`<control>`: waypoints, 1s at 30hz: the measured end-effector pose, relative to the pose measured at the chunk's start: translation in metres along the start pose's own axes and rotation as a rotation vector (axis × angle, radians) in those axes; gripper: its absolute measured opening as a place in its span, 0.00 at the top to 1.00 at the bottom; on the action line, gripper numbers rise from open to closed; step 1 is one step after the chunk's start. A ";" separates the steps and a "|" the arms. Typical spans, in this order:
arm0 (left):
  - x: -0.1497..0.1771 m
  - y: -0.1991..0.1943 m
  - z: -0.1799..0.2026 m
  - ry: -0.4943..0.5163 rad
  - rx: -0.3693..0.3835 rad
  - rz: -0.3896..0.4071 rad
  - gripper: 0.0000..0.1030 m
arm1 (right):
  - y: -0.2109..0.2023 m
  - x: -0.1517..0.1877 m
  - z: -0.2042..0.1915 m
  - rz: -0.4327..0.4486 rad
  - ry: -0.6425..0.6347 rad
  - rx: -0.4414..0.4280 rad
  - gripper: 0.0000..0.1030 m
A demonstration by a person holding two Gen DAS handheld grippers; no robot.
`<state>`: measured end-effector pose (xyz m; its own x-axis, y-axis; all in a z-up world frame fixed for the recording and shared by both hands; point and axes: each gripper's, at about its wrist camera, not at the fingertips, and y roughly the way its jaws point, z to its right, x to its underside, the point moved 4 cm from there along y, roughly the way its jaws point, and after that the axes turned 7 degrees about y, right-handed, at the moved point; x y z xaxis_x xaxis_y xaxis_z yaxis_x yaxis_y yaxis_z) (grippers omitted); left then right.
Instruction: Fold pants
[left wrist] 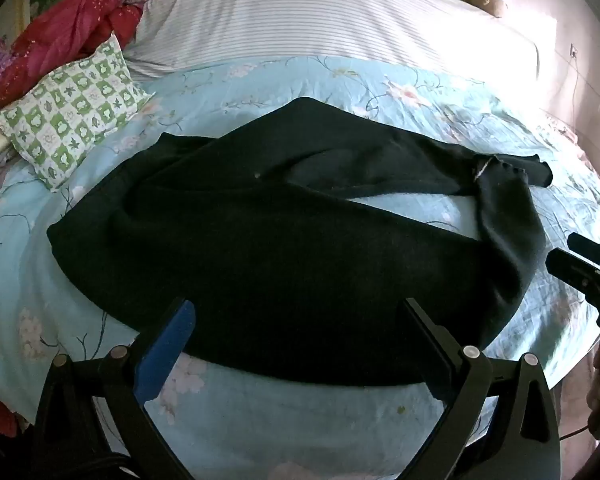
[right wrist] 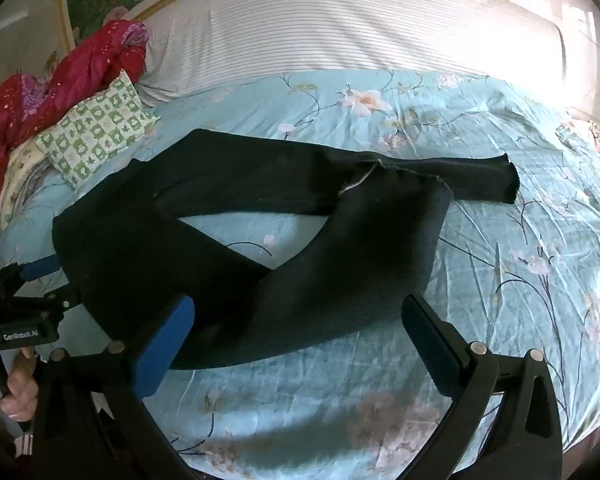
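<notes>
Floral bedspread point(right wrist: 480, 152) under black pants point(right wrist: 220, 248) (unfolded)

clear sheet is lying all round the pants

you are facing open floral sheet point(right wrist: 500, 240) right of the pants point(right wrist: 220, 240); the checked pillow point(right wrist: 96, 132) and red quilt point(right wrist: 80, 68) are crowding the left.

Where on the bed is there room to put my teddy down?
Free: the striped sheet beyond the black pants, and the flowery blue cover right of the pant legs. Crowded: the left side, with the green checked pillow and red blanket.
</notes>
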<state>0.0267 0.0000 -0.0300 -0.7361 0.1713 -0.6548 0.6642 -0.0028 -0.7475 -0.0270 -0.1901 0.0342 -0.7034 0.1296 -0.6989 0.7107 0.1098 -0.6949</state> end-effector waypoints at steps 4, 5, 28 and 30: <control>0.000 0.000 0.000 -0.001 -0.001 0.005 0.02 | 0.000 0.000 -0.002 0.003 -0.001 -0.002 0.00; -0.001 0.000 -0.001 -0.001 0.000 0.006 0.02 | 0.000 0.000 -0.002 0.004 -0.003 -0.002 0.00; -0.003 -0.003 0.003 -0.004 0.003 0.012 0.02 | -0.001 -0.001 -0.003 0.004 -0.002 -0.001 0.00; -0.002 -0.003 0.002 -0.005 0.005 0.013 0.02 | -0.001 0.000 -0.002 0.003 -0.001 -0.002 0.00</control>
<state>0.0262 -0.0028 -0.0269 -0.7281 0.1665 -0.6649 0.6731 -0.0097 -0.7395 -0.0274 -0.1884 0.0351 -0.7010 0.1291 -0.7014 0.7131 0.1111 -0.6922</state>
